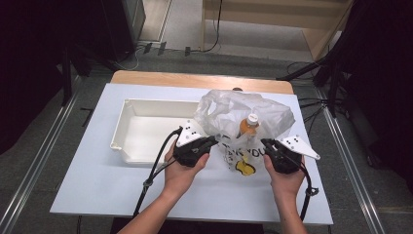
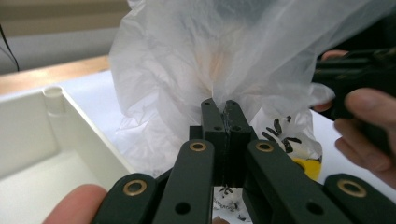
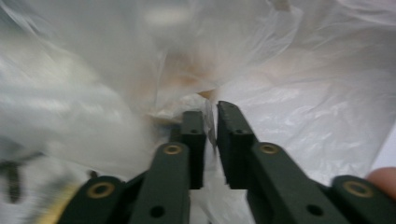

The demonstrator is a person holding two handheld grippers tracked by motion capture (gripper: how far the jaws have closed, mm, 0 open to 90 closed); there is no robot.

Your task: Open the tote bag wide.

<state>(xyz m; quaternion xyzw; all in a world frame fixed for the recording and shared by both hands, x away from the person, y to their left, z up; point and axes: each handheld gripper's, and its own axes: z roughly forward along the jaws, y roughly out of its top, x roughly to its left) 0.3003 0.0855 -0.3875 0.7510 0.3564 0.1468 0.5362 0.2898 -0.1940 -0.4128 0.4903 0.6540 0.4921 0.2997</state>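
Clamping the plastic bag (image 1: 243, 122) from both sides: left gripper (image 1: 212, 142) and right gripper (image 1: 265, 144) each pinch its film; bottle (image 1: 248, 126) inside.

Lab – floor rails (image 1: 46, 146), trailing cables (image 1: 311, 105), dark curtains (image 1: 29, 58).

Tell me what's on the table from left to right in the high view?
White plastic bin → left gripper → orange drink bottle inside the clear plastic bag → right gripper.
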